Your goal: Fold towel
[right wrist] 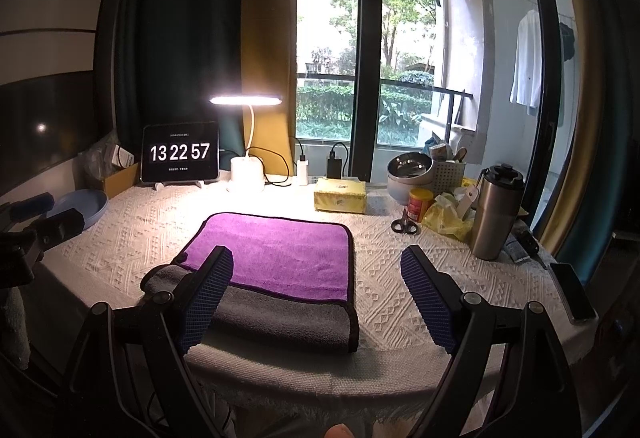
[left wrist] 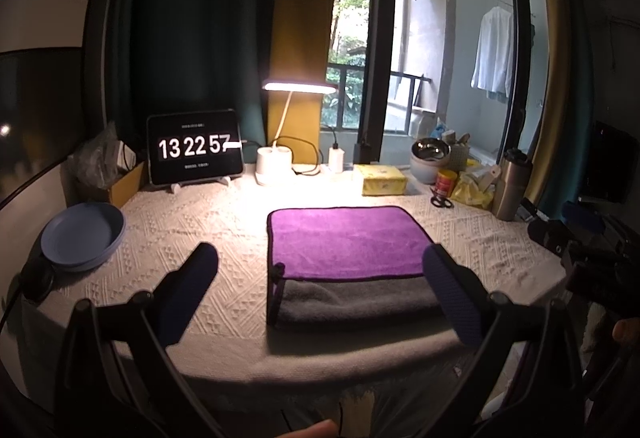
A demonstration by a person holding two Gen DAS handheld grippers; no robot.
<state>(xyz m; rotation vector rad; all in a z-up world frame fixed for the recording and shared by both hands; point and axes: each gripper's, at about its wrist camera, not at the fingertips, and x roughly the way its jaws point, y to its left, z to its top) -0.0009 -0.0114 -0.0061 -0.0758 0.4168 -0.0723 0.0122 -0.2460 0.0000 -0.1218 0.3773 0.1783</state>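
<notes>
A towel [left wrist: 344, 238], purple on one side and grey on the other, lies on the white tablecloth [left wrist: 192, 230] near the front edge. A purple layer is folded over it, leaving a grey strip [left wrist: 356, 298] showing at the front. My left gripper [left wrist: 320, 274] is open and empty, held above the table's front edge, its right finger over the towel's near right corner. In the right wrist view the towel [right wrist: 276, 254] lies left of centre. My right gripper [right wrist: 316, 278] is open and empty, its left finger over the towel's near left part.
At the back stand a tablet clock [left wrist: 194, 148], a lit desk lamp [left wrist: 296, 88] and a yellow tissue pack [left wrist: 382, 180]. A blue plate [left wrist: 82, 236] sits far left. Scissors [right wrist: 406, 224], a steel tumbler [right wrist: 494, 216], bowls [right wrist: 410, 172] and a phone [right wrist: 572, 290] crowd the right.
</notes>
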